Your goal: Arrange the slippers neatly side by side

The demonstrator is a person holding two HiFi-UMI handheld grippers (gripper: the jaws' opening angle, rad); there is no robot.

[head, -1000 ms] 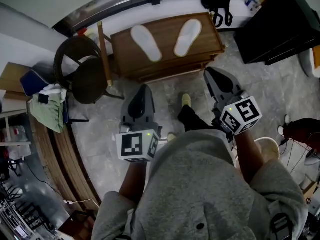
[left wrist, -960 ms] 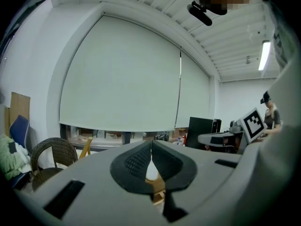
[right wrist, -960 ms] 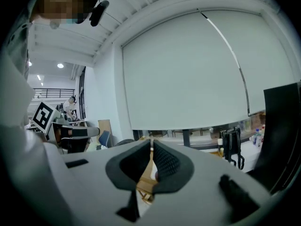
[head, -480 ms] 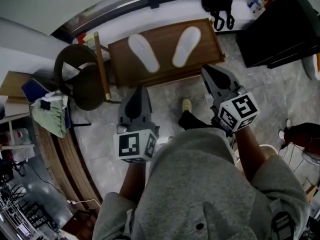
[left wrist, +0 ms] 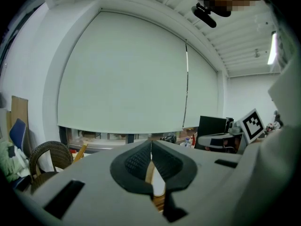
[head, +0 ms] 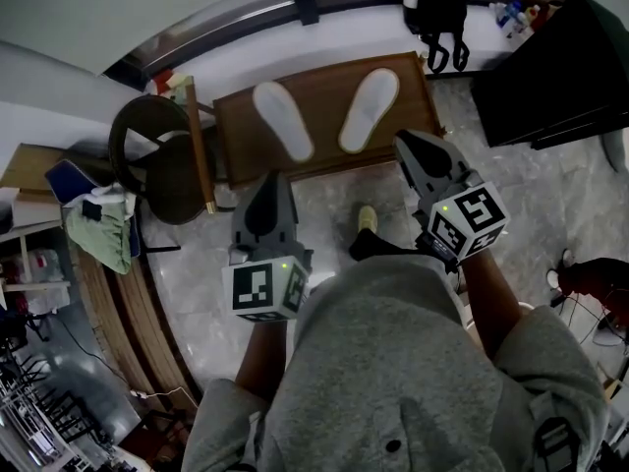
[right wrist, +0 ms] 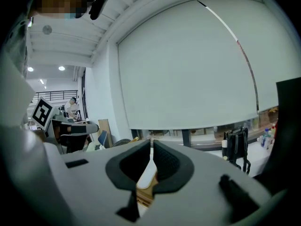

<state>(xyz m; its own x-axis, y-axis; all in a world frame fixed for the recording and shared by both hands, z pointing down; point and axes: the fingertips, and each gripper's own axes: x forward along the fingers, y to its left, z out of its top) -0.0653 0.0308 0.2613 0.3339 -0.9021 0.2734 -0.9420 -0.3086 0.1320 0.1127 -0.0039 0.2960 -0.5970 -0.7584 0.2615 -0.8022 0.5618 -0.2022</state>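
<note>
Two white slippers lie sole-up on a low wooden table (head: pixel 325 102), splayed apart in a V: the left slipper (head: pixel 283 119) and the right slipper (head: pixel 369 109). My left gripper (head: pixel 272 182) is shut and empty, held over the floor just in front of the table's front edge. My right gripper (head: pixel 410 143) is also shut and empty, its tip near the table's right front corner. In the left gripper view the jaws (left wrist: pixel 151 147) meet, and in the right gripper view (right wrist: pixel 151 145) too, with a strip of white and wood showing below them.
A dark wicker chair (head: pixel 157 160) stands left of the table with a wooden stick (head: pixel 197 141) leaning by it. A black bag (head: pixel 438 8) hangs behind, a black cabinet (head: pixel 555 67) is at the right, and a green cloth (head: pixel 98 229) at the far left. The person's foot (head: pixel 366 220) is on the floor.
The table and slippers have come slightly nearer in the head view as the person closes in. Both grippers stay shut and empty; the slippers have not moved on the table.
</note>
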